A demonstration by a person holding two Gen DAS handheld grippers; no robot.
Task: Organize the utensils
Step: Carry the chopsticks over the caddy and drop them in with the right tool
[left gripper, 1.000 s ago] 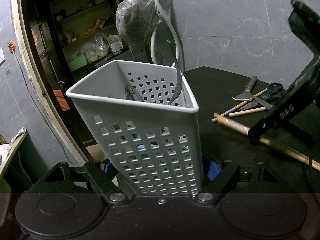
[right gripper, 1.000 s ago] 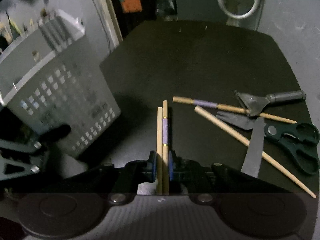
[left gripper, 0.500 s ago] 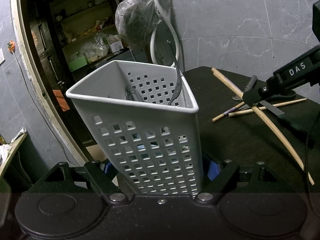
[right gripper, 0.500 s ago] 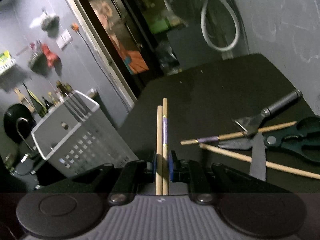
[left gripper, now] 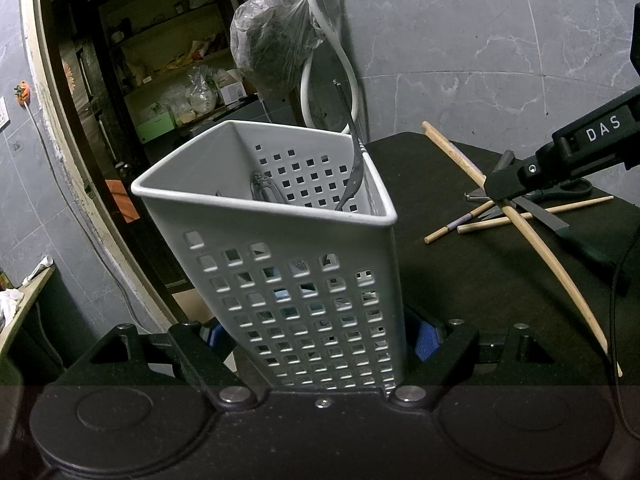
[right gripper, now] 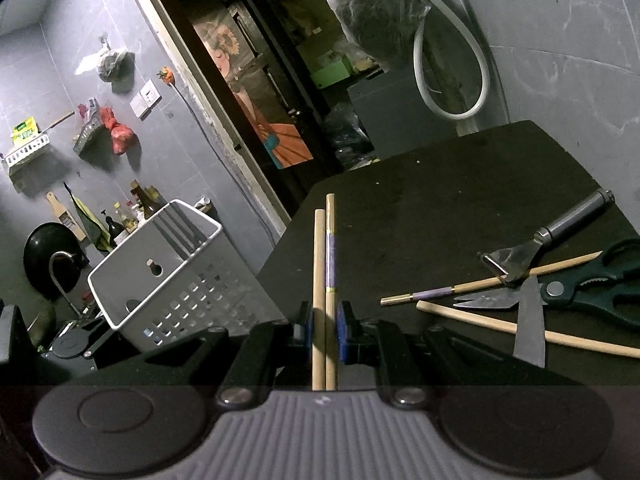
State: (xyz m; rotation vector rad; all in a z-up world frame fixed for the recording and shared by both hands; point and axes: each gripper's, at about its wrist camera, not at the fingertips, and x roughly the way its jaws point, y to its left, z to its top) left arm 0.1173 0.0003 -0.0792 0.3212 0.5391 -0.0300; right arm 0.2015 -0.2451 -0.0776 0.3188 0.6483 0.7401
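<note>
Left gripper (left gripper: pixel 320 332) clamped on white plastic caddy (left gripper: pixel 280 248): triangular, perforated with square holes, tilted, metal utensils inside. Right gripper (right gripper: pixel 324 332) narrow, pinching two wooden chopsticks (right gripper: pixel 325 264), one with a purple band, held raised above the table. On black table (right gripper: pixel 420 216): two more chopsticks (right gripper: pixel 480 286), peeler (right gripper: pixel 548 246), dark-handled scissors (right gripper: pixel 580 290), knife blade (right gripper: pixel 530 324), overlapping.

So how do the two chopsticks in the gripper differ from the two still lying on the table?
The held chopsticks sit side by side, parallel, clamped in the right gripper and raised off the table. The loose chopsticks lie flat on the table, splayed apart, partly under the peeler and knife. Both pairs match: one plain wooden stick, one with a purple band.
</note>
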